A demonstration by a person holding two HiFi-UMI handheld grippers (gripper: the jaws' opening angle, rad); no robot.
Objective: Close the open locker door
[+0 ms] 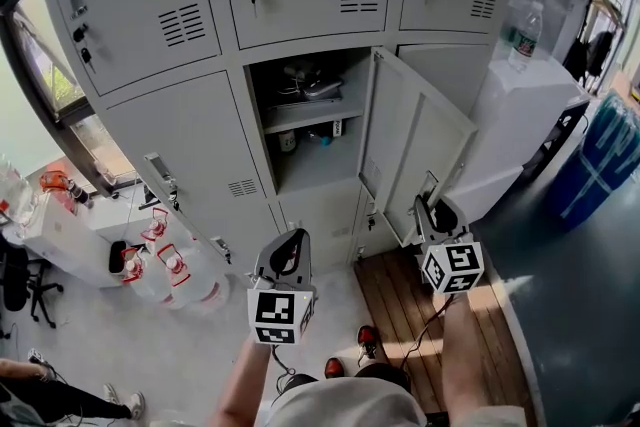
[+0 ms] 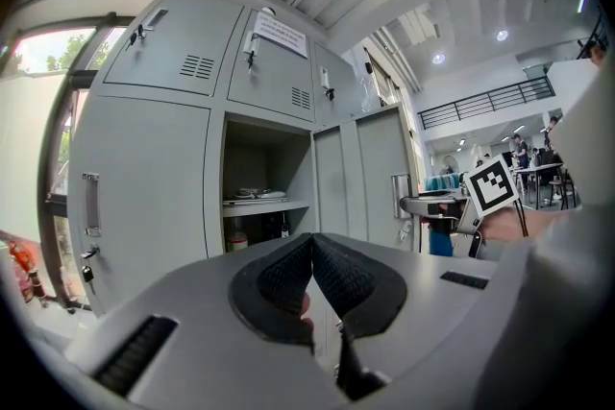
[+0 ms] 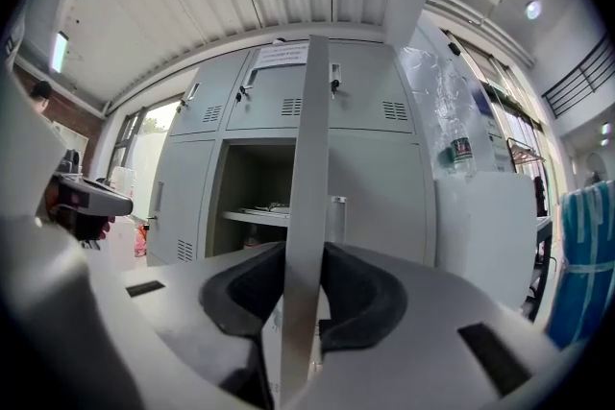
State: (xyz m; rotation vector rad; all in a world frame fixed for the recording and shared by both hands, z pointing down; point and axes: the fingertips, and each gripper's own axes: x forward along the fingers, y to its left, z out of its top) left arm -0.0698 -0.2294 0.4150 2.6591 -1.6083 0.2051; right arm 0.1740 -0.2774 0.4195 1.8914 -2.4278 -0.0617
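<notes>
The open locker [image 1: 310, 130] is in the middle of the grey locker bank, with a shelf and small items inside. Its door [image 1: 415, 140] swings out to the right, toward me. My right gripper [image 1: 427, 210] is at the door's free edge. In the right gripper view that edge [image 3: 306, 158] runs as an upright strip between the jaws, and my right gripper [image 3: 303, 250] is shut on it. My left gripper [image 1: 290, 243] hangs lower left, in front of the lockers, apart from the door. In its own view my left gripper [image 2: 310, 245] is shut on nothing, facing the open locker [image 2: 259, 187].
Large water bottles [image 1: 180, 275] stand on the floor at the left, by a low white table [image 1: 60, 230]. Right of the lockers are a white cabinet [image 1: 525, 105] with a plastic bottle [image 1: 526, 35] on top and a blue bin [image 1: 605, 155]. Wooden planks [image 1: 400, 305] lie under the door.
</notes>
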